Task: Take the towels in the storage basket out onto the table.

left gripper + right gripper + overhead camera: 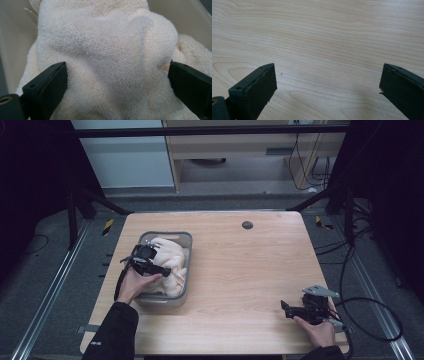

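Observation:
A cream terry towel (170,256) lies bunched in a grey bin (165,234) on the left part of the wooden table (240,265). My left gripper (161,269) reaches into the bin over the towel. In the left gripper view the towel (107,50) bulges up between the two black jaws, which stand wide apart, so the left gripper (117,82) is open. My right gripper (286,308) rests low near the table's front right corner. In its own view the right gripper (328,85) is open above bare wood with nothing between the fingers.
A small dark round disc (247,225) sits near the table's far edge. A black cable (370,320) loops off the right side past the table edge. Bare wood spreads between the bin and the right gripper.

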### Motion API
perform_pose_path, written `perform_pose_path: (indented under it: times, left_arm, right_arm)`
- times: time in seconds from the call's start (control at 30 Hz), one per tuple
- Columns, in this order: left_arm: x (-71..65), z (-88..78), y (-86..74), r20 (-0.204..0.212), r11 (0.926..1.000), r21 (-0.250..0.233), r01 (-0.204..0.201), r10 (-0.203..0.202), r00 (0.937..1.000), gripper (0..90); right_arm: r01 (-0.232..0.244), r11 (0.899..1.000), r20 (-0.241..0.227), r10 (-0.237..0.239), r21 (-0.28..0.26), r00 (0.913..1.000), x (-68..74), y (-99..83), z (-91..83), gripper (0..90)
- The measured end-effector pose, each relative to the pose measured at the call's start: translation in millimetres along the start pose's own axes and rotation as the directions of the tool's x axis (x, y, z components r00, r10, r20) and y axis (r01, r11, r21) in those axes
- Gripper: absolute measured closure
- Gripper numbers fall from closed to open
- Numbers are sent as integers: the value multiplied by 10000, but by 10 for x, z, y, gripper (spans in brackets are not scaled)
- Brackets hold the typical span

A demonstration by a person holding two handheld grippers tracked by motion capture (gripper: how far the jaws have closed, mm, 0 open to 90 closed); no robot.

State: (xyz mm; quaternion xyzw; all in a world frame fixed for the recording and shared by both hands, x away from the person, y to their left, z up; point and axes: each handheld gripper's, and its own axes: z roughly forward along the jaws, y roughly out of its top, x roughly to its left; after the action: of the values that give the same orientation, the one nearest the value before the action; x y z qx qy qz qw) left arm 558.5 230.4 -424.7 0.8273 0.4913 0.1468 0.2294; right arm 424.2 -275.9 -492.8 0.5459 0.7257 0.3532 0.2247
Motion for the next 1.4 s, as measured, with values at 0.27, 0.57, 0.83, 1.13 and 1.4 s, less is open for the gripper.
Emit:
perform_pose_path:
  times: [0.27, 0.57, 0.83, 1.13, 1.4]
  left_arm:
    - [-41, 87, -5, -400, 9984, 570, 58, -35, 9992, 178]
    - [-22, 67, -12, -195, 9959, 776, 461, -447, 9988, 507]
    - [-45, -8, -23, -200, 9980, 480, 402, -393, 9990, 682]
    - [-53, -254, -38, -48, 9991, -272, 324, -325, 9995, 708]
    - [-96, -565, 26, 14, 9931, -1121, 337, -338, 9994, 711]
  right_arm:
    - [23, 10000, -6, -23, 7, 10000, -1, 1, -4, 13]
    - [-53, 10000, -73, 53, 22, 10000, 4, 4, -13, 13]
    - [1, 10000, -92, -1, 9, 10000, 0, 4, -7, 16]
    - [-30, 10000, -113, 30, 9, 9999, -4, 6, -13, 18]
    - [-36, 10000, -81, 36, 6, 10000, -10, 4, -10, 18]
